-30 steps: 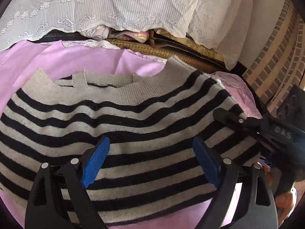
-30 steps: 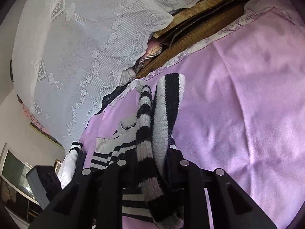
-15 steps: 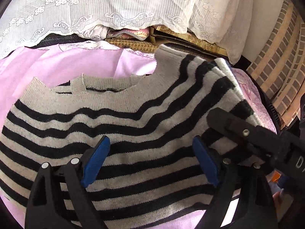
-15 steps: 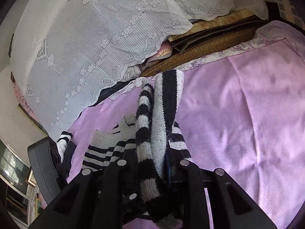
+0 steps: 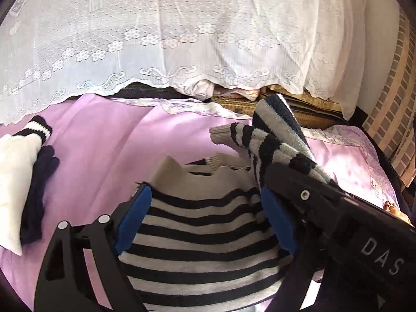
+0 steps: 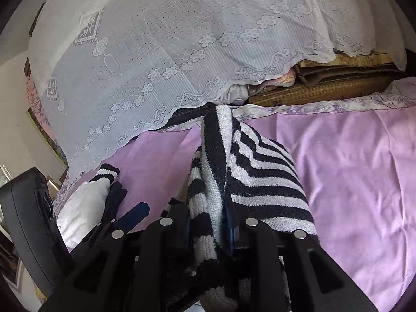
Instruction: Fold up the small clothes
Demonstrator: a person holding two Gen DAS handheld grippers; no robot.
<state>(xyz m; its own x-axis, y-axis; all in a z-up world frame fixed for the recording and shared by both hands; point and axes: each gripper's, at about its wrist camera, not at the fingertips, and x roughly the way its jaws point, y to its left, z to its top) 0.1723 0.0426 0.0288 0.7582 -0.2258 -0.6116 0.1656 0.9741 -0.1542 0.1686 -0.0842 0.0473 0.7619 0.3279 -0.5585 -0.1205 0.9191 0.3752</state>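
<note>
The striped sweater is lying on the purple bed sheet, only partly folded. The right gripper, jaws clamped on the sweater's side, is carrying that edge over the body. The left gripper is hovering with jaws apart, apparently holding nothing. Further folds are probably remaining, and other clothes are waiting at the left.

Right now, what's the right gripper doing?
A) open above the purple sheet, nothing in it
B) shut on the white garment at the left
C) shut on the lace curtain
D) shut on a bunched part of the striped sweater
D: in the right wrist view the right gripper has its fingers closed on a bunched fold of the striped sweater, lifted off the purple sheet.
</note>
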